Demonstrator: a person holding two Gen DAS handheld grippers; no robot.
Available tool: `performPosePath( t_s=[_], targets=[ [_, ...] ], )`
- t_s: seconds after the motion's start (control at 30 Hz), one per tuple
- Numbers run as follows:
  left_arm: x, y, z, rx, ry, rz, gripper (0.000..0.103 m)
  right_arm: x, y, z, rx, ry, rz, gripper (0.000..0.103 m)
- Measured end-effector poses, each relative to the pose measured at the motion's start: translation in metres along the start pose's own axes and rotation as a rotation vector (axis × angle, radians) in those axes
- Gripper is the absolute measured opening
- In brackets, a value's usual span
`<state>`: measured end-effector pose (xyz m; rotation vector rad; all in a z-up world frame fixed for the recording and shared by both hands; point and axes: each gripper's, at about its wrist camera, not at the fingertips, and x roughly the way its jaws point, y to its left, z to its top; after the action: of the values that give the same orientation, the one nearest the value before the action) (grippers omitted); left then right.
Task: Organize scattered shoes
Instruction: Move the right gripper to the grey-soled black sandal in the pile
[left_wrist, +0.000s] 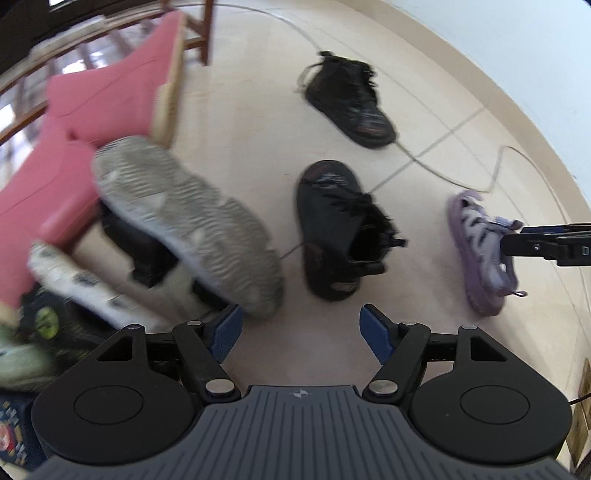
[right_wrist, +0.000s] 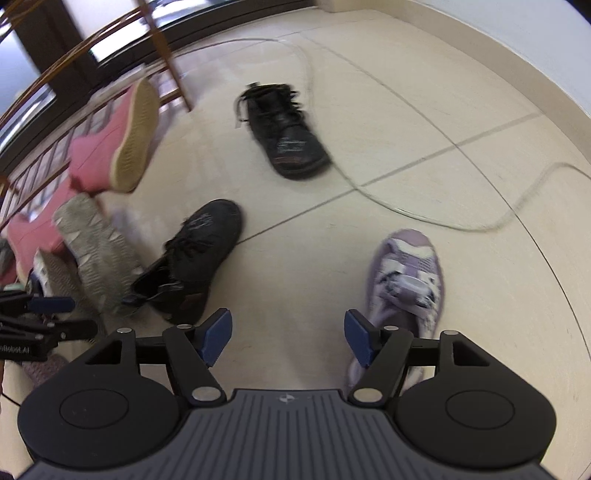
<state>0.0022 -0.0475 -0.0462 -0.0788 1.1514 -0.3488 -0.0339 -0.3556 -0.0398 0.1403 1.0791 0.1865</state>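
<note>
Nearer boot (left_wrist: 332, 229) lies between sneaker (left_wrist: 480, 254) and, seemingly, piled shoes (left_wrist: 184, 221).

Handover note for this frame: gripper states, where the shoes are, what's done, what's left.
Left gripper: open, empty.
Right gripper: open, empty, beside the purple sneaker.
Two black boots lie apart on the floor, with a cable.
Piled at left: pink shoes, grey-soled sneaker.
Left to do: boots and purple sneaker remain loose.
</note>
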Motion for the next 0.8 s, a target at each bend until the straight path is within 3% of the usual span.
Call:
performPosePath(
  t_s=[0.3, 0.53, 0.8],
  targets=[
    [-0.026, 0.044, -0.019, -0.108, -0.021, 0.094, 0.073, 0.016, 0.067, 0.029, -0.202, 0.112, 0.128, 0.076],
    [-0.041, 0.083, -0.035, -0.207, -0.023, 0.159, 0.073, 0.022, 0.105, 0.048, -0.306, 0.124, 0.15, 0.078],
    [-0.048, 0.1, -0.044, -0.229, -0.02, 0.186, 0.073, 0.044, 0.152, 0.072, -0.449, 0.152, 0.176, 0.078]
  ],
)
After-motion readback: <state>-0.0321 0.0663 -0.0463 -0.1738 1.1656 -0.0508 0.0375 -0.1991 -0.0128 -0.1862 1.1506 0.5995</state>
